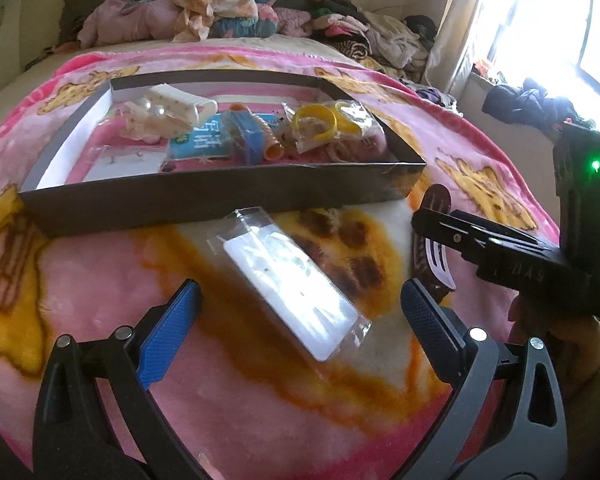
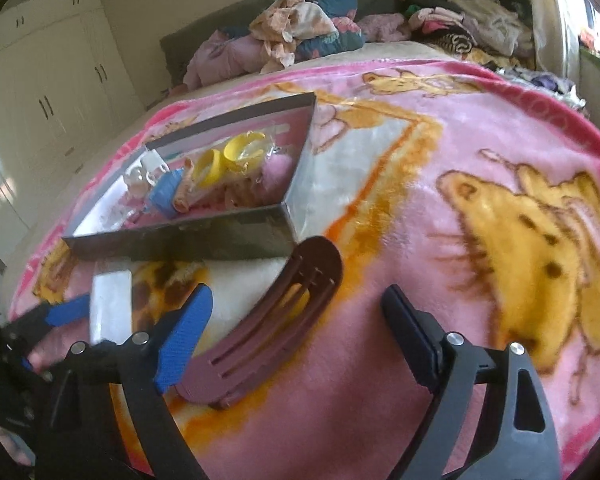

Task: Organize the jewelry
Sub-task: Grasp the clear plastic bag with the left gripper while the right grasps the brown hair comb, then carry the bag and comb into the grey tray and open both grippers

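A clear plastic packet with a white card [image 1: 296,284] lies on the pink blanket just ahead of my open left gripper [image 1: 300,312]; it also shows in the right wrist view [image 2: 112,304]. A maroon curved hair clip [image 2: 276,320] lies between the open fingers of my right gripper [image 2: 296,320], untouched; in the left wrist view the clip [image 1: 434,256] sits under the right gripper [image 1: 416,220]. A dark shallow box [image 1: 220,192] behind holds yellow bangles [image 1: 316,120], a blue item, a coiled orange tie and white hair pieces.
The box [image 2: 180,240] sits on a pink cartoon blanket [image 2: 440,220] on a bed. Piled clothes and pillows [image 1: 220,4] lie at the headboard. A bright window [image 1: 540,40] is at the right; white cupboards [image 2: 40,100] are at the left.
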Tool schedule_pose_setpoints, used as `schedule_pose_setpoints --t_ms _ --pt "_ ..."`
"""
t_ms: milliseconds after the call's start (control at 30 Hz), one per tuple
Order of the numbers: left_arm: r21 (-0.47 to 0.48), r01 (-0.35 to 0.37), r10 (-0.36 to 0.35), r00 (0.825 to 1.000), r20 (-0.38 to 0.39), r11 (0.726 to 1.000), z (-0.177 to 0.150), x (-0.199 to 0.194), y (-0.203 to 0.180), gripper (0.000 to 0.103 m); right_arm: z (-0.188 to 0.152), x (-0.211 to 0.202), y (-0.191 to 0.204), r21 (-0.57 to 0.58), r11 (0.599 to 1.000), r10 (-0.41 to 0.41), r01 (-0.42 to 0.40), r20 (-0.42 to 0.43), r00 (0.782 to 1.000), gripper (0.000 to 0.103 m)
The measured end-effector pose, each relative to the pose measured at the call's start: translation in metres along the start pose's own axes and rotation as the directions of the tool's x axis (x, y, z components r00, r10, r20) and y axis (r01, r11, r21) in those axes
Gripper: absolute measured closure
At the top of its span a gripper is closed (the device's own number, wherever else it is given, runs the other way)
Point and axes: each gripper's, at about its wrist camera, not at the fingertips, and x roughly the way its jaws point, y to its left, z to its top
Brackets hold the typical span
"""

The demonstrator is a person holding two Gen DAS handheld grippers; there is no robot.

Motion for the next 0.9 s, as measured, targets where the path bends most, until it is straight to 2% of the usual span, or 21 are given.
schedule_pose_setpoints --t_ms 67,167,200,333,433,533,667,900 --pt "0.0 -0.006 0.006 1.0 -0.001 1.0 -0.001 0.004 -0.003 0.014 0.0 0.001 0.001 -0.004 1.0 0.009 -0.009 -0.003 1.0 0.024" --pt "0.011 -0.022 0.021 1.0 0.002 1.0 -0.001 0.008 -0.008 0.024 -0.001 0.001 0.003 -0.011 0.999 0.039 -0.039 -0.011 0.999 0.041" --pt "0.013 -0.026 0.026 1.0 0.002 1.0 -0.002 0.009 -0.01 0.027 -0.001 0.001 0.003 -0.008 0.999 0.044 -0.044 -0.013 0.999 0.05" --pt "0.015 -0.062 0.062 0.998 0.003 0.998 -0.002 0.01 -0.009 0.042 -0.002 0.0 0.0 0.017 0.998 0.068 -0.067 -0.01 0.998 0.071" --pt "0.009 -0.081 0.081 0.997 0.004 0.997 -0.002 0.008 -0.006 0.06 -0.003 -0.002 0.0 0.029 0.996 0.081 -0.081 0.0 0.997 0.077" --pt "0.004 -0.069 0.069 0.998 0.002 0.998 -0.001 0.005 -0.002 0.068 -0.004 -0.006 0.002 0.033 0.993 0.116 -0.116 0.008 0.993 0.088" --pt "-0.004 -0.029 0.029 1.0 0.006 1.0 0.002 -0.003 0.0 0.075 -0.006 -0.013 0.01 0.027 0.989 0.146 -0.146 0.018 0.989 0.091" --pt "0.0 0.013 -0.013 0.999 0.034 1.0 0.006 -0.018 -0.001 0.076 -0.003 -0.027 0.02 0.014 0.986 0.163 -0.163 0.046 0.986 0.094"
